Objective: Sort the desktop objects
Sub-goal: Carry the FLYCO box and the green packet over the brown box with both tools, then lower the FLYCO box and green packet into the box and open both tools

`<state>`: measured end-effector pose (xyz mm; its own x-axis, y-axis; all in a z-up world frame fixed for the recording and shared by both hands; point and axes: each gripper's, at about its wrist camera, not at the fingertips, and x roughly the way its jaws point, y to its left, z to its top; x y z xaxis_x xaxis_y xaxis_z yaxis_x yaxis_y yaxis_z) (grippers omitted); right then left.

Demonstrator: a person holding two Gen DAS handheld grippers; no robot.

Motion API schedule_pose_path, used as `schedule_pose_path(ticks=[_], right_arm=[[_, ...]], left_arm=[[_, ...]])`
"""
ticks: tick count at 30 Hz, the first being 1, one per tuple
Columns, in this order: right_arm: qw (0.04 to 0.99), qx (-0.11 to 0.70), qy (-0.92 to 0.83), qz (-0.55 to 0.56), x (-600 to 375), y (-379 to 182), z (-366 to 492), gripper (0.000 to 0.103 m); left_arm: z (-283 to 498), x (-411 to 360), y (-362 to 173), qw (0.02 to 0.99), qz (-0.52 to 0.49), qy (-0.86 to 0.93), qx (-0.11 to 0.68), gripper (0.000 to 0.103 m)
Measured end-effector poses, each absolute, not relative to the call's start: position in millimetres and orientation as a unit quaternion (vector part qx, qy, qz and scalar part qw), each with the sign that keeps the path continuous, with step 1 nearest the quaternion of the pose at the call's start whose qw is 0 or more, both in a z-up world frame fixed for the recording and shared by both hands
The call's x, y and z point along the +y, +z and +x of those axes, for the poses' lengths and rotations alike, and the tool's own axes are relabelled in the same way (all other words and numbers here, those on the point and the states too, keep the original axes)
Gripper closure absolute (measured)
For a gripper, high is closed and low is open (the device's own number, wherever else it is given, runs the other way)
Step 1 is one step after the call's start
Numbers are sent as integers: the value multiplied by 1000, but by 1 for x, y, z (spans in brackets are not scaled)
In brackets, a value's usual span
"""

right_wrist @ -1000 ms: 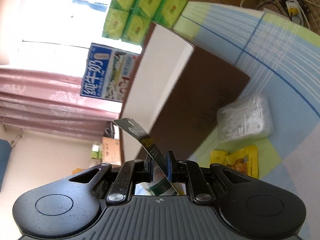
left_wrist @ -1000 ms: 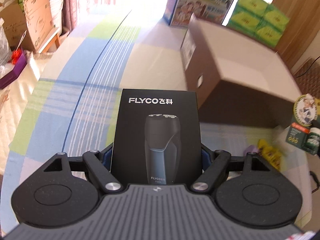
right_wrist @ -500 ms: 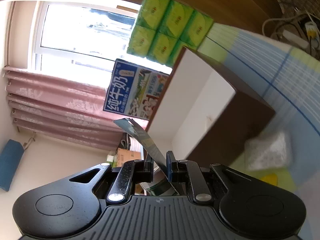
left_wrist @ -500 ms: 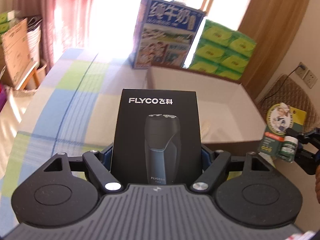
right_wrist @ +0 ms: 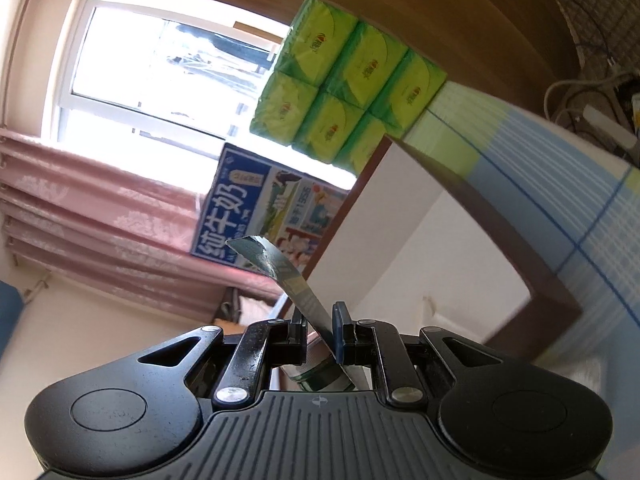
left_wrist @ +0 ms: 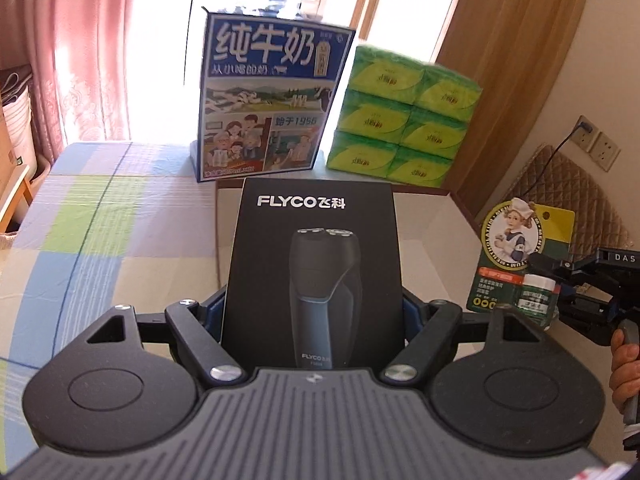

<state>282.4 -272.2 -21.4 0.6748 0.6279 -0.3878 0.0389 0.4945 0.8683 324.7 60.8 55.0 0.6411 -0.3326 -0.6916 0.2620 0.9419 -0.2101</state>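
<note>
My left gripper (left_wrist: 312,308) is shut on a black FLYCO shaver box (left_wrist: 314,264), held upright in front of the camera. It hides most of the open cardboard box (left_wrist: 436,232) behind it. At the right of the left wrist view, my right gripper (left_wrist: 560,280) holds a carded balm pack (left_wrist: 520,248) with a small green jar. In the right wrist view my right gripper (right_wrist: 322,328) is shut on that balm pack (right_wrist: 280,268), seen edge-on. The cardboard box (right_wrist: 440,240) lies just beyond, its white inside showing.
A blue milk carton (left_wrist: 272,104) and stacked green tissue packs (left_wrist: 400,120) stand behind the cardboard box at the table's far edge. The checked tablecloth (left_wrist: 80,220) spreads to the left. A hand (left_wrist: 624,368) shows at the right edge. Cables and a power strip (right_wrist: 600,116) lie past the table.
Both grippers have risen and tilted up with their loads. The cardboard box's opening now sits below them, and the snack packs on the table have dropped out of view.
</note>
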Motion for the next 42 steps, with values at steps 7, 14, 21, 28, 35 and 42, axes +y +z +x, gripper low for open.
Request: schedule_pose_path(ticks=[7, 14, 21, 28, 35, 42], right_arm=[[822, 393, 154, 382, -244, -38, 322, 94], [843, 417, 121, 319, -228, -55, 351, 94], [855, 429, 106, 271, -214, -61, 369, 94], [859, 439, 99, 244, -207, -69, 378, 94], [860, 445, 99, 230, -206, -72, 382, 94], [866, 446, 97, 202, -201, -72, 385, 94]], left_arm=[[361, 33, 29, 893, -13, -162, 419, 27], [394, 17, 5, 885, 17, -153, 440, 27], [420, 7, -16, 876, 33, -141, 459, 27], [436, -2, -33, 869, 49, -133, 475, 27], [443, -10, -40, 871, 77, -123, 469, 27], [450, -18, -41, 870, 100, -124, 466, 36]])
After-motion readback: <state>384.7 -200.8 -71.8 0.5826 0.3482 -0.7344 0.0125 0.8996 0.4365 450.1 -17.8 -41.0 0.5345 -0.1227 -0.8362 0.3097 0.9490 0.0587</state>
